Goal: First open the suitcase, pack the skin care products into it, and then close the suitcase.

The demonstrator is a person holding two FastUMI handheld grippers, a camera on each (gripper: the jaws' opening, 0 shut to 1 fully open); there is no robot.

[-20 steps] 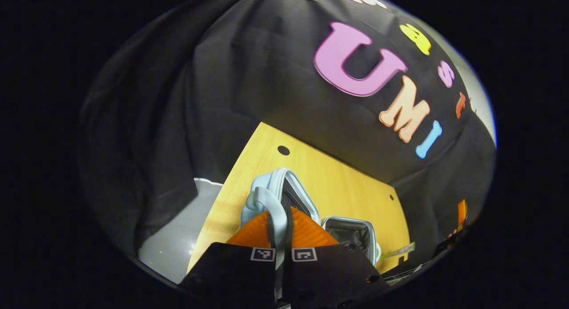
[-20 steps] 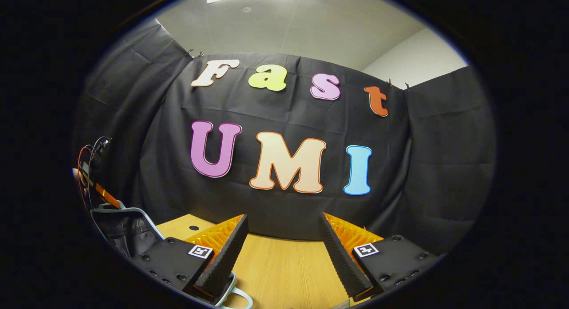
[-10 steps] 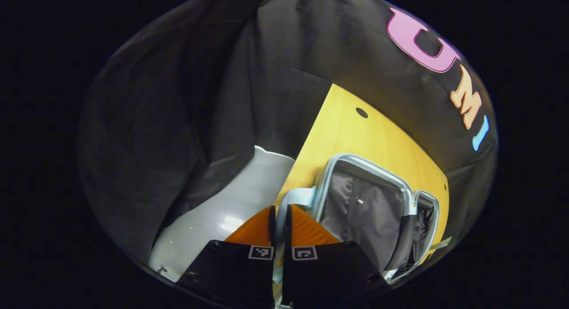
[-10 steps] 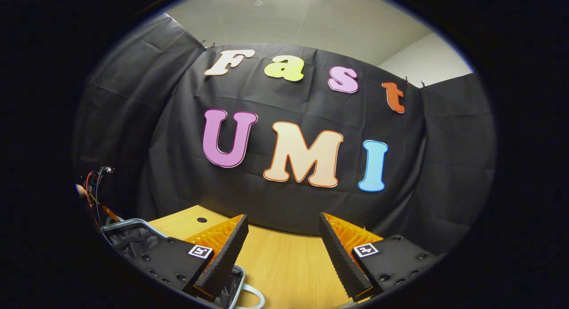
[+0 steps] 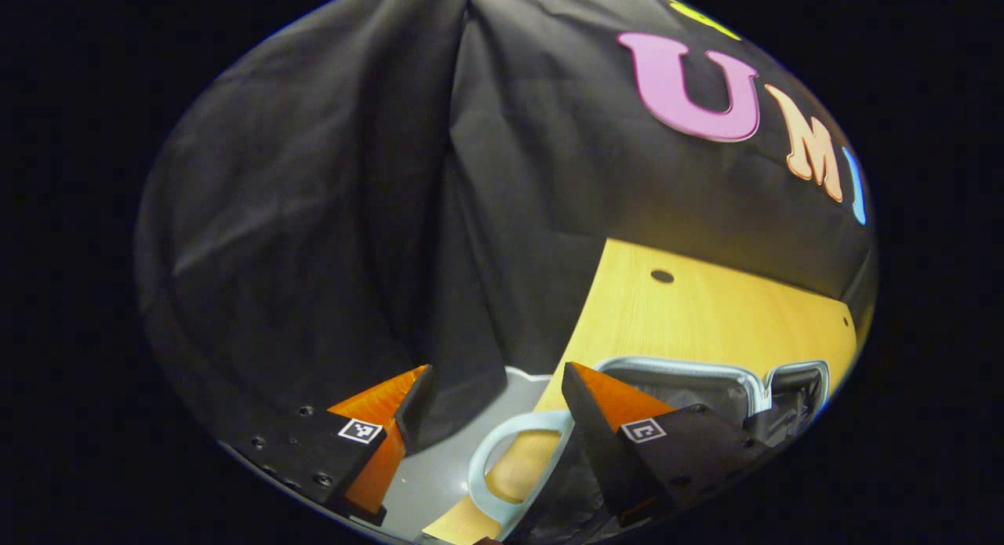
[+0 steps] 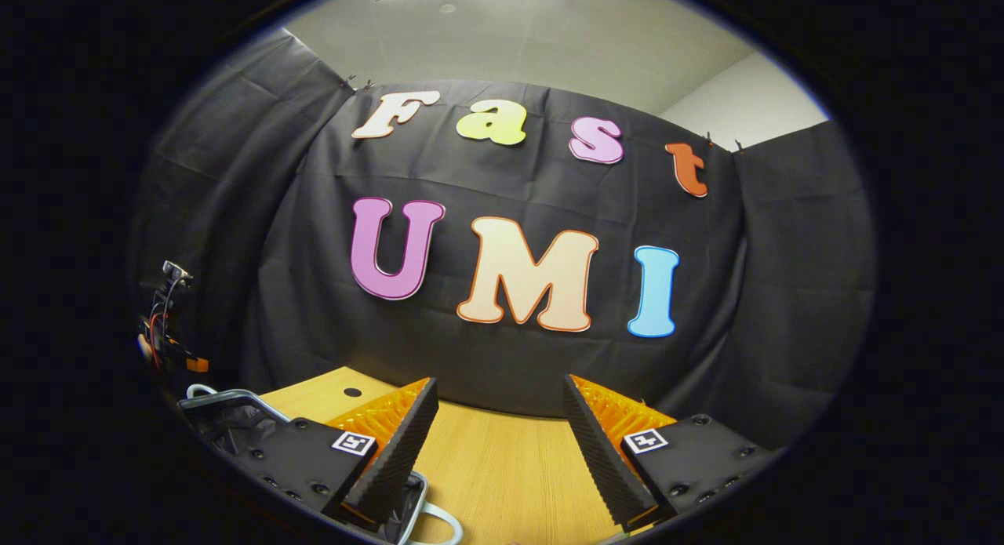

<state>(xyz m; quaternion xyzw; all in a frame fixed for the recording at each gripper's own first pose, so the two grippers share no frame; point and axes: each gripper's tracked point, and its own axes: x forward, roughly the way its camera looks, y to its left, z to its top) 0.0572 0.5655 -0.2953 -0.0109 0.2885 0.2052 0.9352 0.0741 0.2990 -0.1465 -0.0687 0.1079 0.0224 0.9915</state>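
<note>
Left gripper (image 5: 494, 388): jaws spread wide, nothing between them. Through the gap, the pale blue loop handle (image 5: 502, 459) of the suitcase (image 5: 706, 388) shows just below and between the fingertips, not touched by either. One finger (image 5: 596, 408) stands over the near edge of the case.

Suitcase lies open flat on the tabletop (image 5: 706, 317), at its left edge. Two halves side by side, each rimmed in light silver-blue, each lined with dark grey fabric. Nearer half is the wider in the left gripper view; the far half (image 5: 800, 380) shows only as a small opening beyond it. Contents: nothing can be made out in either half, though much of the lining is hidden behind the finger.

Tabletop is light wood with a small round dark hole (image 5: 662, 276) near the back. Grey floor (image 5: 439, 474) shows beyond the table edge, under the handle loop. Black cloth hangs behind and to the side.

Right gripper (image 6: 498, 427): jaws also wide apart, empty, held over bare wood of the tabletop (image 6: 502, 466). In the right gripper view the suitcase (image 6: 227, 419) sits low left, partly behind the left finger (image 6: 392, 451); its dark lining and pale rim are visible, and a pale handle loop (image 6: 439, 521) curls out beneath that finger. Farther left, above the case, the other gripper with red and black wires (image 6: 161, 325).
</note>
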